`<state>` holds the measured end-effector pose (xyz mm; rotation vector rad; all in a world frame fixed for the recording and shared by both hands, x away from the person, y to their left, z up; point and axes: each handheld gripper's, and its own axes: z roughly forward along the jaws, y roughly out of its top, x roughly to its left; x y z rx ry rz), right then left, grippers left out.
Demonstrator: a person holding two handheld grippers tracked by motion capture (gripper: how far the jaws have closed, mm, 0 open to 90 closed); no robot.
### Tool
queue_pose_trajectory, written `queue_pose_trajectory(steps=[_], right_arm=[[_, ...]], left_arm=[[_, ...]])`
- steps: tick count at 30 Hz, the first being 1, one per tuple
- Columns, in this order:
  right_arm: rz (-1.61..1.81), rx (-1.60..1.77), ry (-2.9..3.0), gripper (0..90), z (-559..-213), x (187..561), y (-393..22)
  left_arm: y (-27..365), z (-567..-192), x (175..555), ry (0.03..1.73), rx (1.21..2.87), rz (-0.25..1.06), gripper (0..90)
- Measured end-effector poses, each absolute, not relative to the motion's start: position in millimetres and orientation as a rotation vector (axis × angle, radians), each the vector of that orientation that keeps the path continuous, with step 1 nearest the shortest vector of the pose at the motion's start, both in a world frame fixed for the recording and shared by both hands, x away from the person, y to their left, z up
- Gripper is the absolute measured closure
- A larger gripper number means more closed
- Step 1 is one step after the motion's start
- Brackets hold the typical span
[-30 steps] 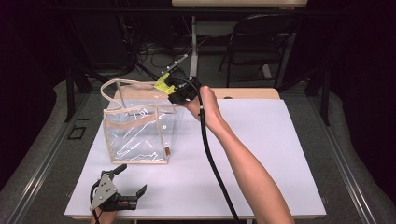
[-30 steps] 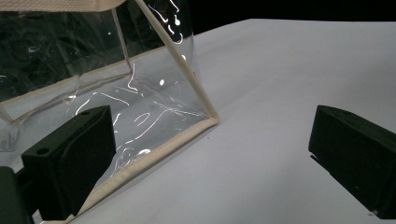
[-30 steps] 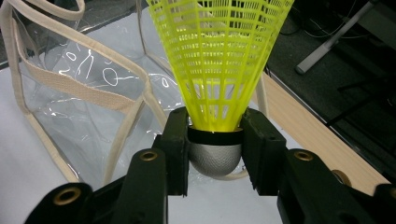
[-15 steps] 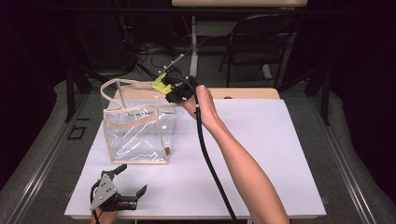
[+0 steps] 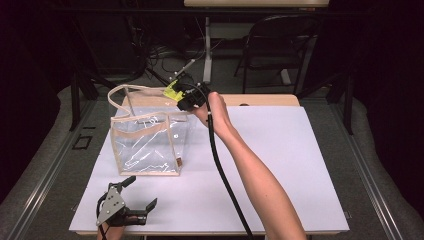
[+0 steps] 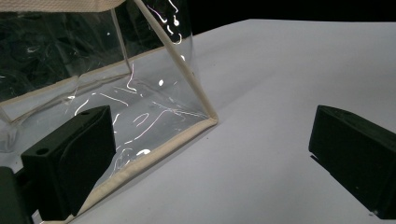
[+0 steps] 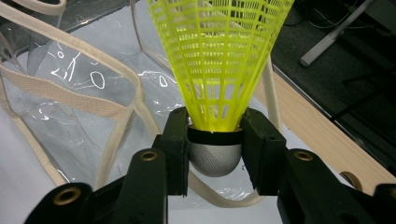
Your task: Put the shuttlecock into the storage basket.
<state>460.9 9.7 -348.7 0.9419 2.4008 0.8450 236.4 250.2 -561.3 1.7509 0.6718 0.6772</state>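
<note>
Looking down, high view: a white rectangular counter (image 5: 310, 165) carries a clear plastic tote bag with beige fabric trim and handles (image 5: 150, 142), standing upright at the left, toward the far side.
Right gripper, high view: the right gripper (image 5: 186, 98) is held above the far right corner of the bag's open top, a black cable trailing from it along the person's forearm toward the near edge.
Shuttlecock, high view: a neon yellow plastic shuttlecock with a grey rounded base (image 5: 172, 91) sticks out from the gripper toward the far left, above the bag's rim.
Left gripper, high view: the left gripper (image 5: 141, 197) sits low at the near left edge of the counter, near the bag's near side but apart from it, its fingers spread wide.
Left gripper view: two black fingers (image 6: 74, 158) stand well apart with nothing between them; the bag's trimmed lower corner (image 6: 205, 119) rests on the counter (image 6: 280, 70) just beyond the left finger.
Right gripper view: the black fingers (image 7: 177, 140) are clamped on the shuttlecock's grey base (image 7: 215, 156) from both sides, the yellow mesh skirt (image 7: 217, 56) flaring away from the camera.
Bag, right gripper view: the open bag (image 7: 70, 98) with its beige handles lies beneath and left of the shuttlecock; a wooden strip at the counter's edge runs along the right.
</note>
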Motion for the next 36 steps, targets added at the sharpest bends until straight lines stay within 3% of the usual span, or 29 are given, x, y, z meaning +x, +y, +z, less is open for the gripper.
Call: queue_pose_trajectory(steps=[36], right_arm=[[0.807,0.995,2.425,64.0,-366.8,474.8,12.9]], left_arm=[[250.8,-561.5,235.8,0.676,1.746,0.673,0.7]])
